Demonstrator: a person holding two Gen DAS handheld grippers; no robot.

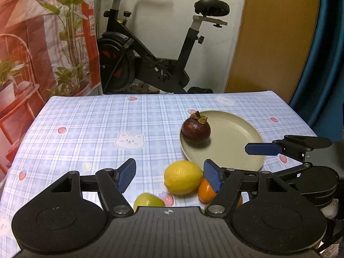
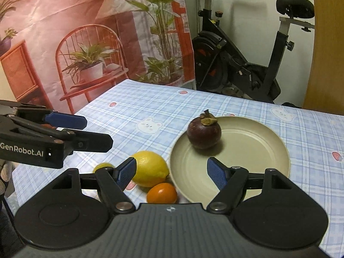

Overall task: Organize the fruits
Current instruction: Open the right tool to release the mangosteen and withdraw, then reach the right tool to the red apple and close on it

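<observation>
A dark purple mangosteen [image 1: 195, 130] sits on the left part of a beige plate [image 1: 234, 142]. In front of the plate lie a yellow lemon [image 1: 182, 177], a small orange [image 1: 206, 191] and a yellow-green fruit [image 1: 148, 201] on the cloth. My left gripper [image 1: 169, 177] is open and empty, low over the lemon. In the right wrist view the mangosteen [image 2: 203, 132] sits on the plate [image 2: 247, 163], with the lemon [image 2: 150, 168], the orange [image 2: 162, 193] and the green fruit [image 2: 103, 166] to its left. My right gripper [image 2: 172, 173] is open and empty at the plate's near edge.
The table carries a blue checked cloth [image 1: 96, 129] with bear and strawberry prints. An exercise bike [image 1: 154, 49] stands behind the far edge. A printed backdrop [image 2: 75, 32] hangs at the left. The left gripper's side [image 2: 43, 137] shows in the right wrist view.
</observation>
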